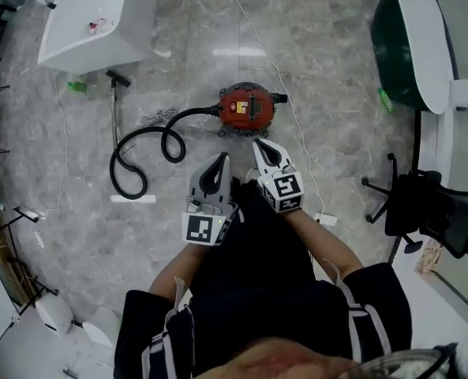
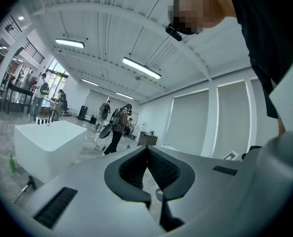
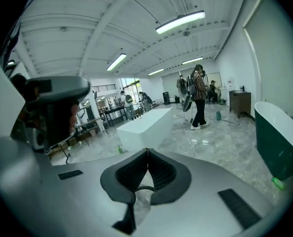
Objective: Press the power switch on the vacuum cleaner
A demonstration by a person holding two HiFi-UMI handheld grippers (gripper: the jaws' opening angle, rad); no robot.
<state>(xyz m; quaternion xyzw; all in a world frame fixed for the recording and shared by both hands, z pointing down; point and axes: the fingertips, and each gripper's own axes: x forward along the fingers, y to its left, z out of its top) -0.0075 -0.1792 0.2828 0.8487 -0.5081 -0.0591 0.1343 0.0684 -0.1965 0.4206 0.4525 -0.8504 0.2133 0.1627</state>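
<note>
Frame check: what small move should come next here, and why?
Probably lower the right hand-held gripper forward toward the red vacuum cleaner. It sits on the floor just ahead, untouched. This gripper points nearest it, jaws closed and empty, suited to pressing. Where to press on it is too small to tell.

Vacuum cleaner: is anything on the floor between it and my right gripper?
Nothing visible. In the head view the right gripper, shut and empty, hangs just short of the red vacuum cleaner, with no object between them. The black hose curls away to the left, clear of that path.
</note>
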